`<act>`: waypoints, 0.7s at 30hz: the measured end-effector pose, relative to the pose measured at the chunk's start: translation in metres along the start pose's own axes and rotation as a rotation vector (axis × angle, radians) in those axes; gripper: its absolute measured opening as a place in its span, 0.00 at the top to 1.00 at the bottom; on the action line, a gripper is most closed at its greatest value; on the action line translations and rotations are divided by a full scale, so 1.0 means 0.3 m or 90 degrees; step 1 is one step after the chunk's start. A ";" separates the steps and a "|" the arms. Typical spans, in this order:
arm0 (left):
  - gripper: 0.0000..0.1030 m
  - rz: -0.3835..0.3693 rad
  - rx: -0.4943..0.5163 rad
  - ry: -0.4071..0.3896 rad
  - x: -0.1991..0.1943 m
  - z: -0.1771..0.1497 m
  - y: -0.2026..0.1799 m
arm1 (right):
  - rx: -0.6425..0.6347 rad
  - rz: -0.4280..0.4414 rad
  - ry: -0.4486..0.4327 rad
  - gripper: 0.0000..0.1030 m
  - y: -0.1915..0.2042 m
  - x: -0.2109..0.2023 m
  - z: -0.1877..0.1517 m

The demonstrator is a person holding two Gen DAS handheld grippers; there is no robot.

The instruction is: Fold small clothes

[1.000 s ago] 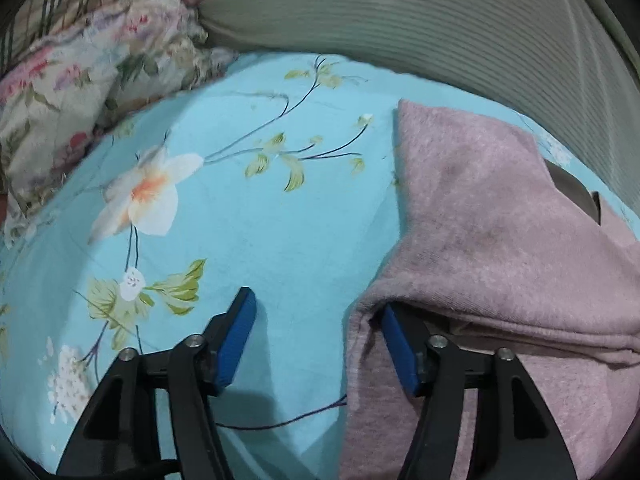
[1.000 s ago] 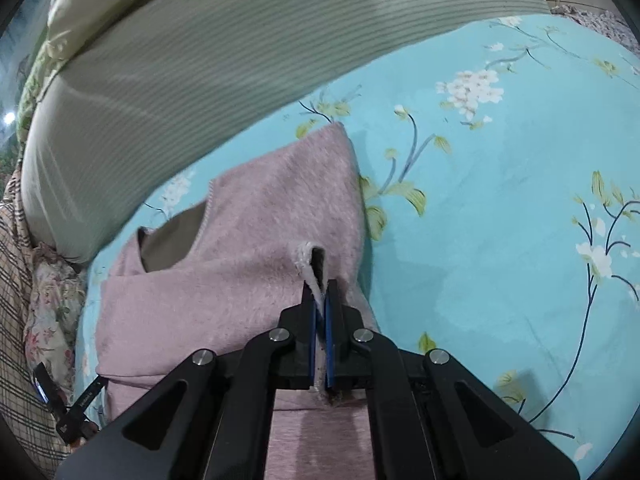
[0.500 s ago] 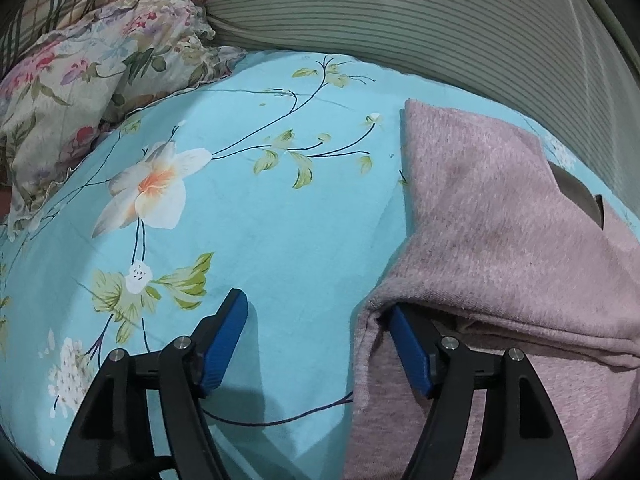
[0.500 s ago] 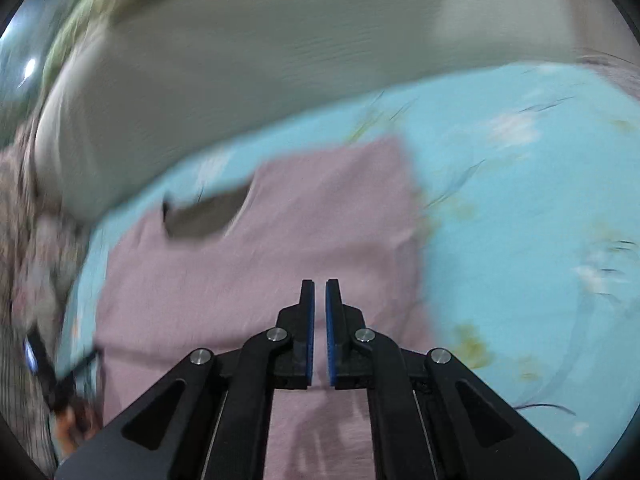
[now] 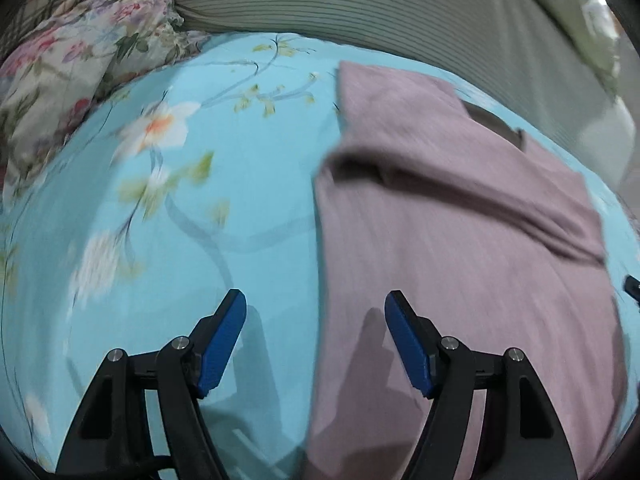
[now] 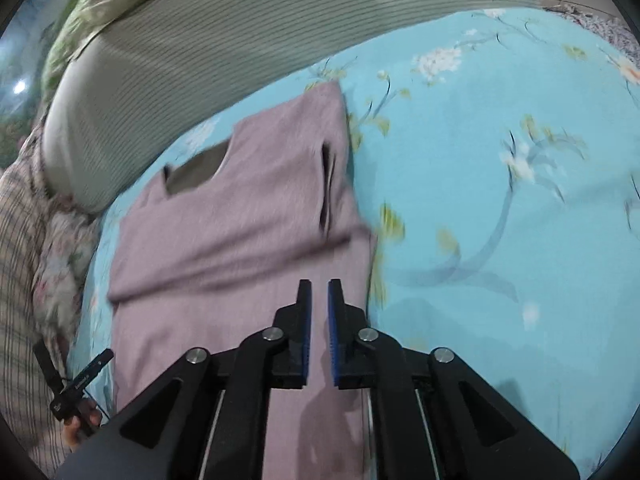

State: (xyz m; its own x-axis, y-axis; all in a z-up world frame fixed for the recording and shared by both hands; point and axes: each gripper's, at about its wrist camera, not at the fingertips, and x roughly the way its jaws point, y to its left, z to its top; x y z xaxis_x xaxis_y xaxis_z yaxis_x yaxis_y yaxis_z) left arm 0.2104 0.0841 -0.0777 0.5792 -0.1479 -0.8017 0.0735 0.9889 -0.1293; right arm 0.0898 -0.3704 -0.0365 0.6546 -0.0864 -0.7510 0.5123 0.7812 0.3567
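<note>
A mauve knit top (image 5: pixel 460 216) lies flat on the blue floral bedsheet (image 5: pixel 200 208), its sleeves folded across the body; it also shows in the right wrist view (image 6: pixel 240 240). My left gripper (image 5: pixel 316 320) is open and empty, held above the top's left edge. My right gripper (image 6: pixel 319 300) hangs above the lower part of the top near its right edge, jaws nearly closed with a narrow gap, holding nothing. The left gripper's tip (image 6: pixel 76 384) shows at the lower left of the right wrist view.
A striped grey-green pillow (image 5: pixel 400 12) lies along the far side of the bed. A floral pillow (image 5: pixel 80 60) and plaid fabric (image 6: pixel 20 280) sit at the left. The sheet (image 6: pixel 500 220) stretches to the right of the top.
My left gripper drew back from the top's edge and lifted away, still open. My right gripper let go of the sleeve, which now lies folded on the top, and pulled back.
</note>
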 end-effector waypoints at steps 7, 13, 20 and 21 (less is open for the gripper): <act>0.30 -0.027 0.015 0.037 -0.135 -0.208 0.044 | -0.118 0.025 0.032 0.75 0.098 -0.111 -0.257; 0.30 -0.074 0.032 0.052 -0.202 -0.302 0.031 | -0.215 0.041 0.132 0.75 0.156 -0.128 -0.397; 0.30 -0.084 0.076 0.062 -0.257 -0.403 0.014 | -0.261 -0.142 0.146 0.75 0.059 -0.260 -0.492; 0.30 -0.083 0.078 0.062 -0.265 -0.414 0.019 | -0.229 -0.137 0.139 0.74 0.018 -0.293 -0.491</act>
State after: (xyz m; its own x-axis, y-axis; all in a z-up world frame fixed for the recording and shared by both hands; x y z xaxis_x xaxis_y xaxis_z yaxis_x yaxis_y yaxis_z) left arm 0.0639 0.0996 -0.0871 0.4780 -0.2701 -0.8358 0.2444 0.9549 -0.1688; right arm -0.0468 -0.2676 -0.0504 0.4030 -0.1675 -0.8997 0.3730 0.9278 -0.0056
